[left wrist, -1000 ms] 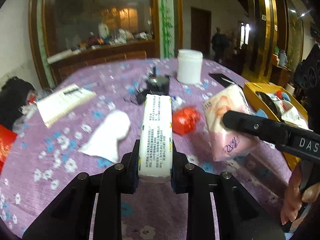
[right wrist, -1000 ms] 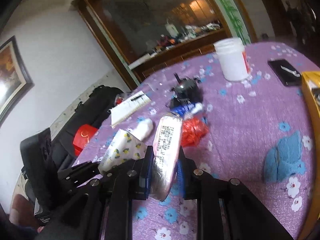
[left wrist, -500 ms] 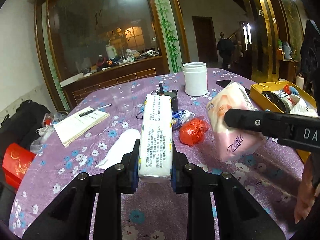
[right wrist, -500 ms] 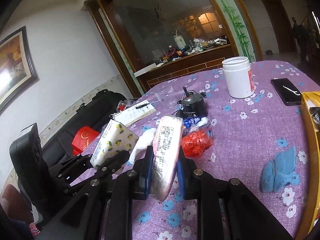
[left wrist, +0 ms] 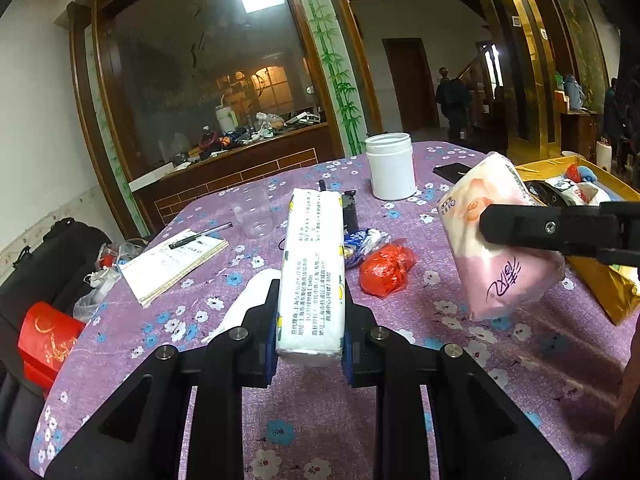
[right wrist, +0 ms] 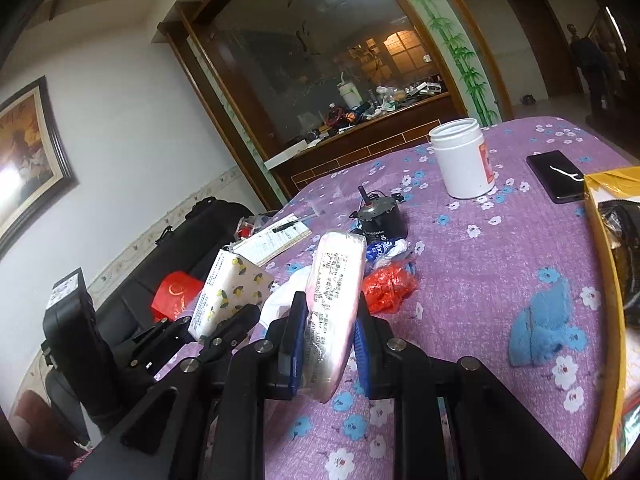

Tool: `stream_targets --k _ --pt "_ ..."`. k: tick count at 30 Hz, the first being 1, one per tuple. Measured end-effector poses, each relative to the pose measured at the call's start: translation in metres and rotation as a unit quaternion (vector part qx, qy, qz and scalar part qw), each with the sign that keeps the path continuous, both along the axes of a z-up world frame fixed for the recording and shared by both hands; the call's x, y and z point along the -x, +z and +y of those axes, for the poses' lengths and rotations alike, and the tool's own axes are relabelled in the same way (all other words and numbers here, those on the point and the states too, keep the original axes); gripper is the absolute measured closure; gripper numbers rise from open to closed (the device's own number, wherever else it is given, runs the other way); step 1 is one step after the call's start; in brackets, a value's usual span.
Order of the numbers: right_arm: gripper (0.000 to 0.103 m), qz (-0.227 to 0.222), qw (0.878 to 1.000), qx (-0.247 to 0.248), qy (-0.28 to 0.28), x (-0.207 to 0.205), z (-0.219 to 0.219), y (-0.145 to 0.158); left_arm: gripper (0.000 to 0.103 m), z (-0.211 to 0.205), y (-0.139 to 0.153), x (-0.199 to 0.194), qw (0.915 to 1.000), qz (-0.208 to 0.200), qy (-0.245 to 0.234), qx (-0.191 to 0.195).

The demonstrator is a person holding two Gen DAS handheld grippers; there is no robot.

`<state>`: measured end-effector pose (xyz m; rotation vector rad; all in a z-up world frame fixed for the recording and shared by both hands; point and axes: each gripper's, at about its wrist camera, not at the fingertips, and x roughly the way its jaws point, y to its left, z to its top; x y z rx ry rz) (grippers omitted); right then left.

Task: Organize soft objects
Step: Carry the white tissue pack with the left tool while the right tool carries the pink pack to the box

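My left gripper (left wrist: 310, 312) is shut on a white tissue pack with lemon print (left wrist: 314, 264) and holds it above the purple flowered table (left wrist: 320, 420). It also shows in the right wrist view (right wrist: 228, 292). My right gripper (right wrist: 328, 328) is shut on a pink tissue pack (right wrist: 334, 300), which shows at the right of the left wrist view (left wrist: 500, 240). A yellow box (left wrist: 600, 280) with soft items stands at the right. A blue cloth (right wrist: 548, 320), a red crumpled bag (left wrist: 386, 268) and a white cloth (left wrist: 244, 308) lie on the table.
A white jar (left wrist: 390, 166), a black motor part (right wrist: 380, 216), a dark phone (right wrist: 556, 176), a notebook with a pen (left wrist: 176, 260) and a clear cup (left wrist: 256, 216) are on the table. A black bag and red bag (left wrist: 48, 340) sit off the left edge.
Both grippers have lifted with their tissue packs, and the views have tilted up to show more of the room. Nothing on the table has moved.
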<state>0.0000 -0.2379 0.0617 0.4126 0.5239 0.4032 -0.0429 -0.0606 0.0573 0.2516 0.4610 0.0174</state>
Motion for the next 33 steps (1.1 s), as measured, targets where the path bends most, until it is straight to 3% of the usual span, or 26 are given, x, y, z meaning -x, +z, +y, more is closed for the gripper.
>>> stream_targets --k 17,33 --pt "0.081 -0.017 0.998 -0.031 -0.043 0.041 -0.048 0.014 0.082 -0.061 0.015 0.004 0.9936 0.059 -0.09 0.035" --pt "0.081 -0.038 0.983 -0.077 -0.161 0.11 -0.156 0.016 0.082 -0.176 0.039 0.02 0.9726 0.076 -0.219 0.015"
